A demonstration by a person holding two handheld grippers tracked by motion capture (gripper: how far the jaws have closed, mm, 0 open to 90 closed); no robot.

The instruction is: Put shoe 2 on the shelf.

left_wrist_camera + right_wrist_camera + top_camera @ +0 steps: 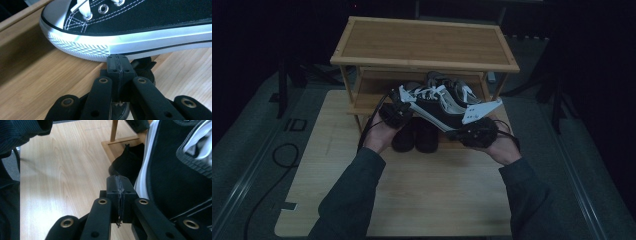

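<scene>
Both grippers pressed together, nothing pinched between the jaws; left gripper (398, 111) at 9 o'clock of the black sneaker (434, 109), right gripper (474, 132) at 4 o'clock of it. Closed tips of the left gripper (117, 62) butted right under the white sole at the toe (82, 47); right gripper tips (118, 185) just beside the heel side (175, 185). Sneaker up off the table (422, 195), propped between the two tools; dark shoes (414, 135) underneath at 6 o'clock. Further back, wooden rack (424, 42) at 12 o'clock, second sneaker (459, 90) on its middle shelf.
</scene>
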